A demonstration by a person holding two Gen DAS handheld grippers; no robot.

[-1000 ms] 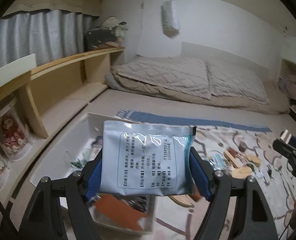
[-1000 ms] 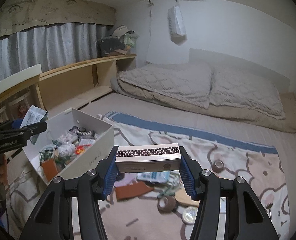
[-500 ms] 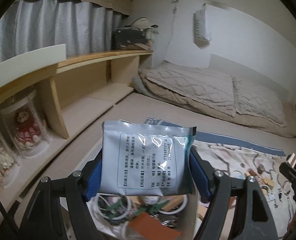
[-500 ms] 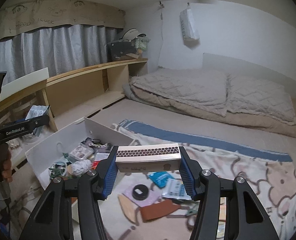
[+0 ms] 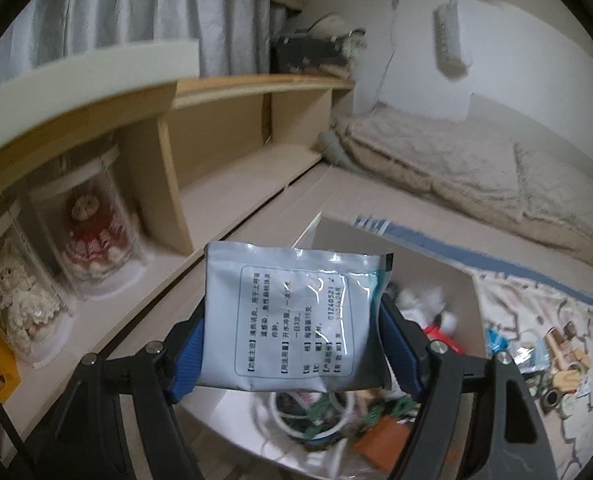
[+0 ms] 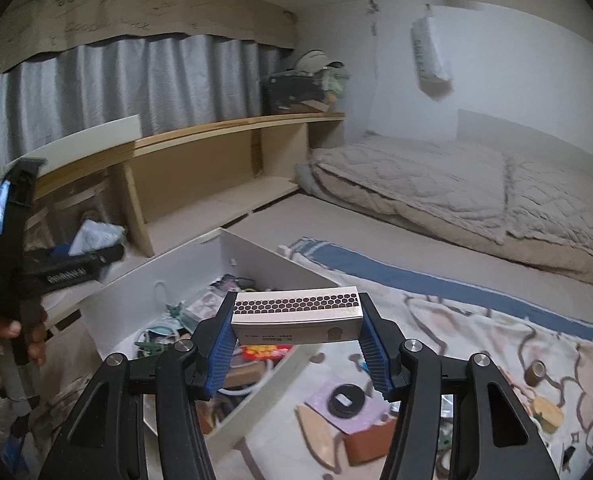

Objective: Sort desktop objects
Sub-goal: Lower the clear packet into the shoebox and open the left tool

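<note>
Sachet (image 5: 296, 316) fills the middle of the left wrist view, a pale blue foil pack with a printed panel of text, pinched at its 2 side edges by the blue pads (image 5: 186, 354) of the left gripper (image 5: 292, 354). The jaws stand about half open, closed on the pack's width. It hangs over the white box (image 5: 396, 240), whose near part holds white cable, green bits and an orange piece (all blurred). Left of the box a wooden shelf (image 5: 216, 92) carries 2 dolls (image 5: 96, 232) in clear cases.

In the right wrist view the right gripper (image 6: 296, 344) clamps a matchbox (image 6: 298, 314) end to end, honeycomb striking strip on top, jaws partly open and tight on it. The matchbox sits above the box's near wall (image 6: 256, 396), at the edge of the clutter inside. To the right, on the patterned blanket (image 6: 476, 332), lie a black disc (image 6: 346, 398) on a purple card, a brown block and a small tape roll (image 6: 536, 372). At the far left a hand (image 6: 0, 344) grips the left gripper's handle, the sachet visible in it.
</note>
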